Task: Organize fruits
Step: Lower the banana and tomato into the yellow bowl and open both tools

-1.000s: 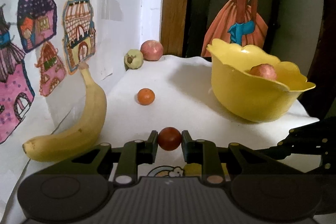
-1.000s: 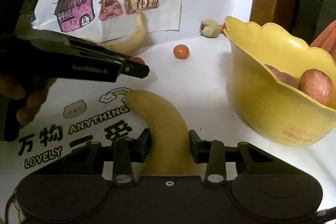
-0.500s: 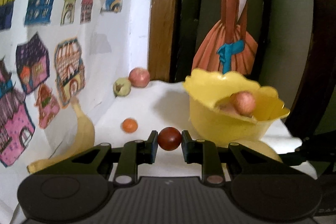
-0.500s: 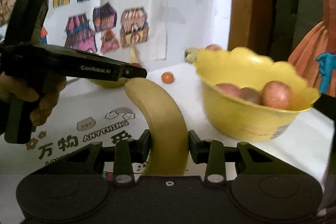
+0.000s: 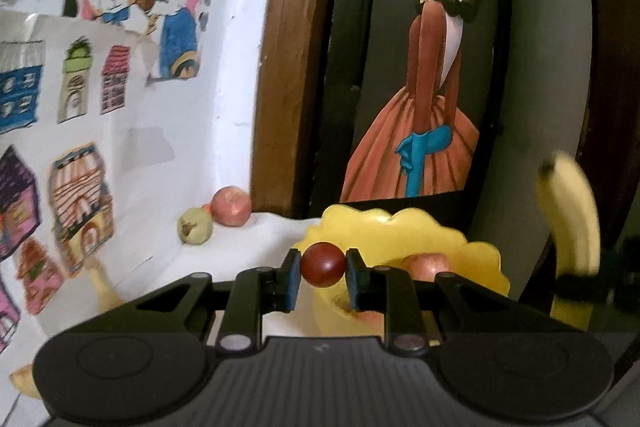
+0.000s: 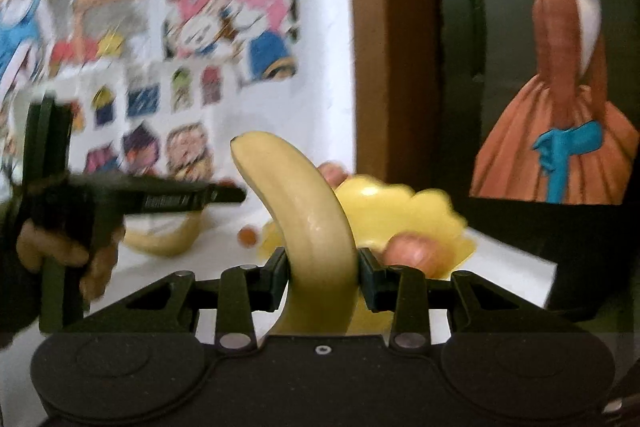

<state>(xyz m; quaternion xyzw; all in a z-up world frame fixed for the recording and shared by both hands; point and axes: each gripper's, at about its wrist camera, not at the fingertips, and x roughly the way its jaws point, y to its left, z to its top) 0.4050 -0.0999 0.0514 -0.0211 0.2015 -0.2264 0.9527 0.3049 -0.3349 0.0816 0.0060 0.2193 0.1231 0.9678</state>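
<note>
My left gripper is shut on a small dark red fruit, held in the air in front of the yellow scalloped bowl. A pink apple lies in that bowl. My right gripper is shut on a yellow banana that curves up and left, also raised before the bowl. The same banana shows blurred at the right of the left wrist view. In the right wrist view the left gripper reaches in from the left, held by a hand.
On the white table near the wall lie a pink apple, a greenish fruit, a second banana and a small orange. Paper drawings cover the left wall; a wooden door frame and a dark poster stand behind.
Both grippers have risen with their fruit and tilted upward, so the bowl and table sit lower in view. The banana was lifted off the table. The right wrist view is motion-blurred.
</note>
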